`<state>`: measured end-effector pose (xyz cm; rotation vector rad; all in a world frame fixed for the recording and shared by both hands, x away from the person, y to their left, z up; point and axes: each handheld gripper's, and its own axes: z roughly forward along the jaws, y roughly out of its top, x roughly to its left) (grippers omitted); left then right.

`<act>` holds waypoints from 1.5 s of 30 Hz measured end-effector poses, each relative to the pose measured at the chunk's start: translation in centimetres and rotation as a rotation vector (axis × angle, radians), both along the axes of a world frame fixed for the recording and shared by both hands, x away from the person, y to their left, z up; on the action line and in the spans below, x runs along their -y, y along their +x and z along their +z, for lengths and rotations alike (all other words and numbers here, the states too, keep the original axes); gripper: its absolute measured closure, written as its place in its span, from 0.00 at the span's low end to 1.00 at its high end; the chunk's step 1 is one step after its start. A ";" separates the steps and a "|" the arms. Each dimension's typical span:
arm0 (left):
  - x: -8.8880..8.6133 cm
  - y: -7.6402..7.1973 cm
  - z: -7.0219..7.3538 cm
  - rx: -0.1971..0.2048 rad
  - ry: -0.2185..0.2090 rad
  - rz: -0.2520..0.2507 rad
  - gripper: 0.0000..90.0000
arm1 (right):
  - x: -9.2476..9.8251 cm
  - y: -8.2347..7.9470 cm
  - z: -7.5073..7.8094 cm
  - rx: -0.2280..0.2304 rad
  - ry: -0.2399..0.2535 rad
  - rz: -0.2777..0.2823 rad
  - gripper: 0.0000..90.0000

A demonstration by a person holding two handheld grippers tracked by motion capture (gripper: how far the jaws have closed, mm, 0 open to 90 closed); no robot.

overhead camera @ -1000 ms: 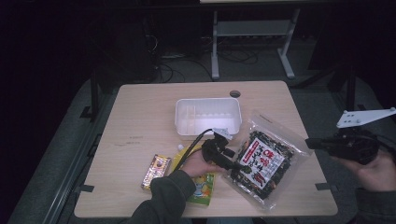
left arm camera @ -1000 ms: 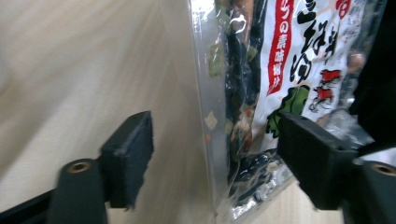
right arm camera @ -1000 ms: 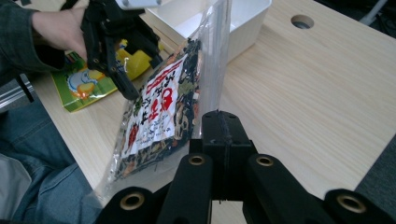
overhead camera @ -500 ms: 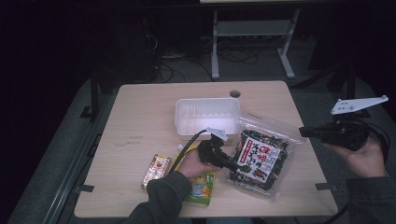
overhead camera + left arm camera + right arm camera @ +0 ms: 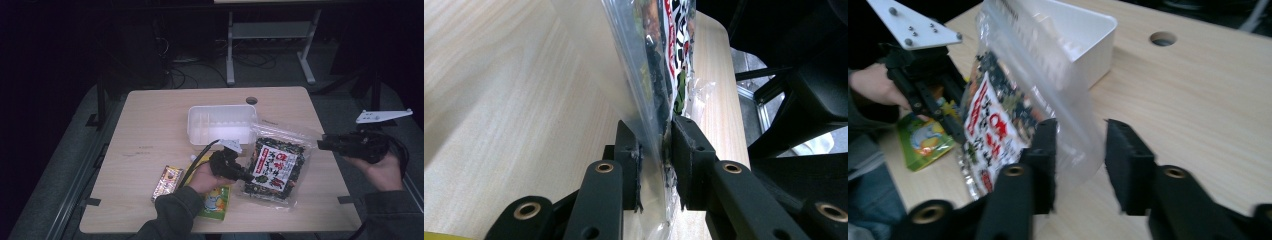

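Right now your left gripper (image 5: 248,176) hides the near edge of the snack bag (image 5: 274,166) from above. Its own camera shows the jaws clamped on the clear film there, having just closed. Your right gripper (image 5: 1080,160), jaws just opening, stands apart around the bag's clear far corner without pressing it. Its view is blurred. Behind the bag sits a white tray (image 5: 218,123).

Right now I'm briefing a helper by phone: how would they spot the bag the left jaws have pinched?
Start at the white tub in the middle of the wooden table. Just in front of it and to its right lies a clear plastic bag, gripped at its edge by the left gripper. Unlike the small yellow and green packets beside it, it is large, dark-filled, with a red-and-white label.
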<state>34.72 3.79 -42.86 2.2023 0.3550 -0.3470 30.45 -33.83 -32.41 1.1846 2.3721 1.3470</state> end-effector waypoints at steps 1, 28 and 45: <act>0.0 0.0 0.0 0.000 -0.001 0.000 0.83 | -0.1 0.1 -0.4 -0.014 0.009 0.007 0.58; -0.3 0.0 -0.2 0.010 -0.007 -0.002 0.83 | -4.2 2.4 -5.4 -0.138 0.107 0.156 0.58; -1.0 0.3 -0.4 0.038 -0.013 0.062 0.68 | -4.3 2.3 -4.6 -0.178 0.242 0.281 0.84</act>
